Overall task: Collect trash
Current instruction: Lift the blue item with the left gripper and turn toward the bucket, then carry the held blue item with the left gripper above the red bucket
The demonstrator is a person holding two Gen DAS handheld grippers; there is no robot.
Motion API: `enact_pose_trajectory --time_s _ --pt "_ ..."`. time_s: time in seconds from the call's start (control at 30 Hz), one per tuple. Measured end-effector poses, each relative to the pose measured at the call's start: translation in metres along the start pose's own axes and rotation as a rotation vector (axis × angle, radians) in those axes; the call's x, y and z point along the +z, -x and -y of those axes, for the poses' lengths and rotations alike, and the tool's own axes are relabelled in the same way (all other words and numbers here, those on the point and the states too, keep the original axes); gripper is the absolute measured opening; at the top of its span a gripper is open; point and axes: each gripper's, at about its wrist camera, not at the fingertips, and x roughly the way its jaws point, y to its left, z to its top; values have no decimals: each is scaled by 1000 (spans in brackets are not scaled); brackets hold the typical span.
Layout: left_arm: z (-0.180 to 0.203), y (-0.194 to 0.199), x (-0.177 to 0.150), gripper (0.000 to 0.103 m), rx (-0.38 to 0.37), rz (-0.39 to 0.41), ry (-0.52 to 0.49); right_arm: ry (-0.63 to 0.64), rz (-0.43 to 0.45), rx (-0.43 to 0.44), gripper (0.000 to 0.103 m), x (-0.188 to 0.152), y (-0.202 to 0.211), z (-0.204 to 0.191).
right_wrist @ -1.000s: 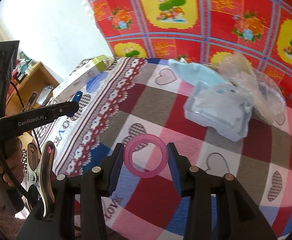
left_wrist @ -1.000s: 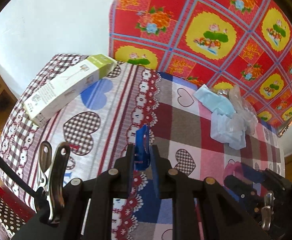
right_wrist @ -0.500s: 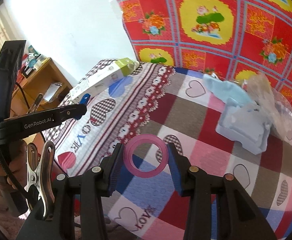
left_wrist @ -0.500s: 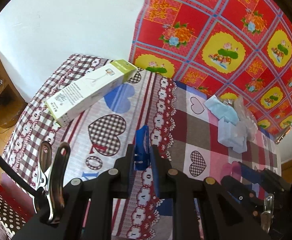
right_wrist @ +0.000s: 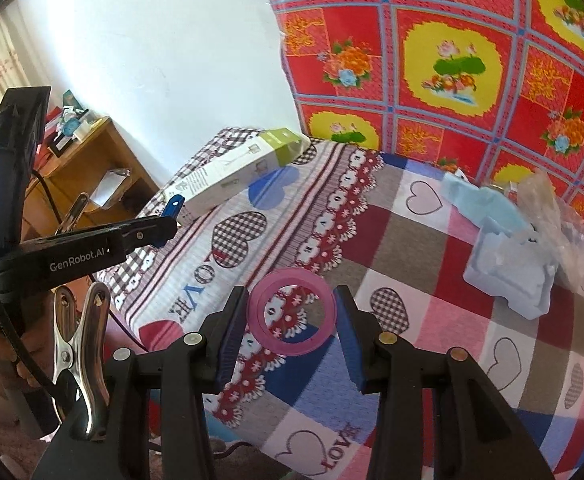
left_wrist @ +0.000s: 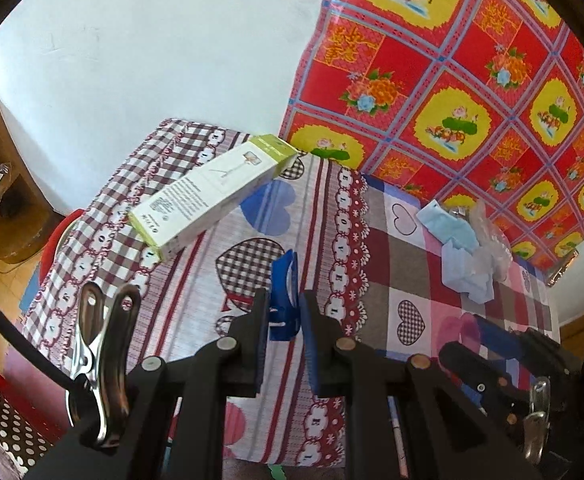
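Note:
My left gripper (left_wrist: 284,308) is shut on a small blue plastic piece (left_wrist: 284,280) that sticks out ahead of its pads, held above the patterned cloth. My right gripper (right_wrist: 291,312) is shut on a flat pink ring (right_wrist: 292,312), gripped at its two sides. The left gripper (right_wrist: 168,224) also shows at the left of the right wrist view, with the blue piece (right_wrist: 170,207) at its tip. A long white and green carton (left_wrist: 216,192) lies on the far left of the table. A heap of pale blue packaging and clear plastic (right_wrist: 507,248) lies at the far right.
The table under a heart-patterned cloth (left_wrist: 331,224) stands against a white wall and a red and yellow flowered sheet (left_wrist: 471,80). A wooden shelf unit (right_wrist: 92,168) stands to the left. A red stool (left_wrist: 56,236) shows beyond the table's left edge.
Both grippers have drawn back and up from the table with their loads; the carton and the blue heap look smaller and farther, and the table's near edge has come into view.

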Motion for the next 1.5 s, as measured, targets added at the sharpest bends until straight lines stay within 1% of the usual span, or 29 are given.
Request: enact_pose_trajectory --time_s 0.33,0.6,0.8,1.3,1.5 --pt "-36 19 -7 16 6 28 -5 17 29 0 44 0 -8 -39" --pt "-62 30 -14 16 46 48 24 66 41 19 44 7 -16 -66" --pt "-80 35 -15 16 77 54 77 127 45 50 44 19 -22 -81" --pt "-116 43 -4 16 219 85 258 281 1 211 44 55 -53 -112" --pt "-125 40 -5 16 265 88 303 346 -2 262 44 66 -66 -122"
